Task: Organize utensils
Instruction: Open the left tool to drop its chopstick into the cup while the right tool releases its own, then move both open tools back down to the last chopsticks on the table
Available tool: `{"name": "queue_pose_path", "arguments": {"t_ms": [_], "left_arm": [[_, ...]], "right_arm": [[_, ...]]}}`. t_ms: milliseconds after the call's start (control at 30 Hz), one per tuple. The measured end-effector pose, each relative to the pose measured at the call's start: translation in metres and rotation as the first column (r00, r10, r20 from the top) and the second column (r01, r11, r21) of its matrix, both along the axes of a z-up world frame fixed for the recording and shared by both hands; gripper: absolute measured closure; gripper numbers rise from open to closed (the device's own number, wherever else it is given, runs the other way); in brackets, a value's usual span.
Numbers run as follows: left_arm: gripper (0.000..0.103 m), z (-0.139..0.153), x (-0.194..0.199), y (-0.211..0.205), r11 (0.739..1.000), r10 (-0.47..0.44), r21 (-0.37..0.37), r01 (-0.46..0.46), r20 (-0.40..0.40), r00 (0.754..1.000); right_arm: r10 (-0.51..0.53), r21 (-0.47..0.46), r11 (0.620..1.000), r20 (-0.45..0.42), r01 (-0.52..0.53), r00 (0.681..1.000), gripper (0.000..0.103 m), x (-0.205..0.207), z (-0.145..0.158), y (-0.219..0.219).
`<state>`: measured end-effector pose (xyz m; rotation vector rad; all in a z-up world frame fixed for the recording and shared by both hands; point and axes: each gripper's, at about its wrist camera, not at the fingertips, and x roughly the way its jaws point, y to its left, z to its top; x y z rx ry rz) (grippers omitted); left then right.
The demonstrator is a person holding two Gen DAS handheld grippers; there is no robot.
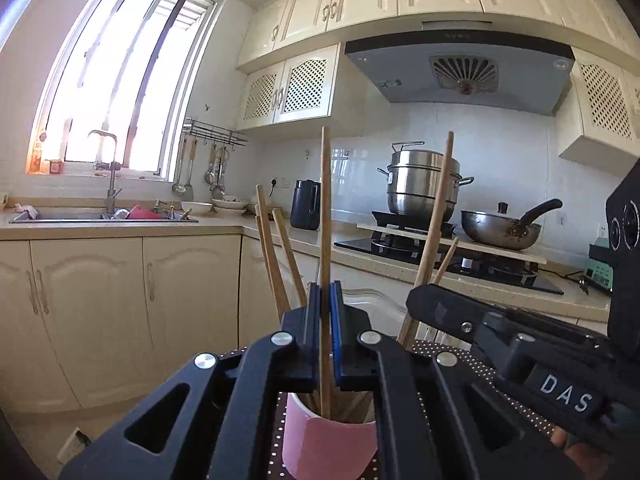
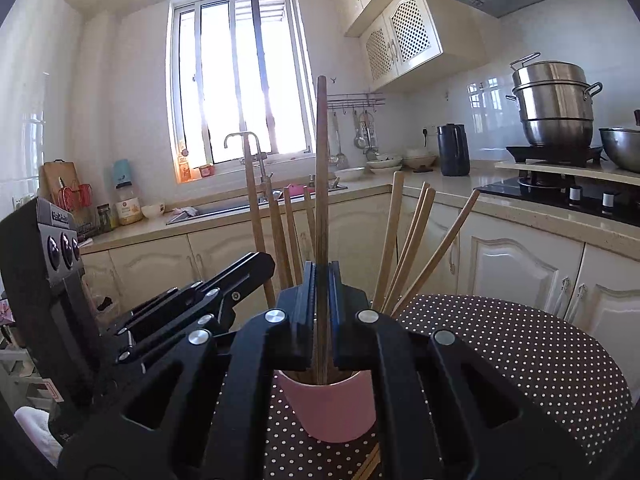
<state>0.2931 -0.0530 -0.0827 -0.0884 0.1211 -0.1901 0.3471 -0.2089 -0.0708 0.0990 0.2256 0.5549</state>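
Your left tool and right tool, each clamped on a chopstick, should lower straight into the pink cup at bottom centre.

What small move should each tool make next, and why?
Probably open both. The left tool and the right tool are each shut on an upright chopstick whose lower end already stands inside the pink cup, so release should drop them in.
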Motion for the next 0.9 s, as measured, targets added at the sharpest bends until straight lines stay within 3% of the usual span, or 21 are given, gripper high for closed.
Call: {"name": "queue_pose_path", "arguments": {"t_ms": [267,567,667,767,833,900], "left_arm": [[0.098,-0.011,-0.005,-0.005,0.998,0.014,0.069,-0.011,-0.032,0.999],[0.095,-0.005,-0.023,0.0,0.995,0.03,0.098,-0.028,-0.026,0.999],[0.069,0.0,-0.031,0.003,0.994,0.047,0.096,-0.045,-0.016,0.999],[0.068,0.006,-0.042,0.008,0.994,0.061,0.09,-0.061,0.001,0.998],[0.064,0.011,-0.05,0.011,0.994,0.072,0.087,-0.073,0.01,0.997],[0.054,0.016,-0.059,0.015,0.992,0.091,0.082,-0.093,0.027,0.995]], "right_arm": [[-0.001,-0.028,1.0,-0.047,-0.001,0.999,0.096,-0.001,-0.014,0.006],[-0.01,0.011,1.0,-0.084,0.011,0.996,0.095,-0.01,-0.009,0.0],[-0.014,0.022,1.0,-0.088,0.016,0.996,0.093,-0.015,-0.004,-0.001],[-0.028,0.024,0.999,-0.079,0.03,0.996,0.077,-0.023,0.003,-0.002],[-0.039,0.027,0.999,-0.068,0.041,0.997,0.059,-0.03,0.008,-0.004],[-0.042,0.03,0.999,-0.059,0.044,0.997,0.059,-0.036,0.013,-0.005]]}}
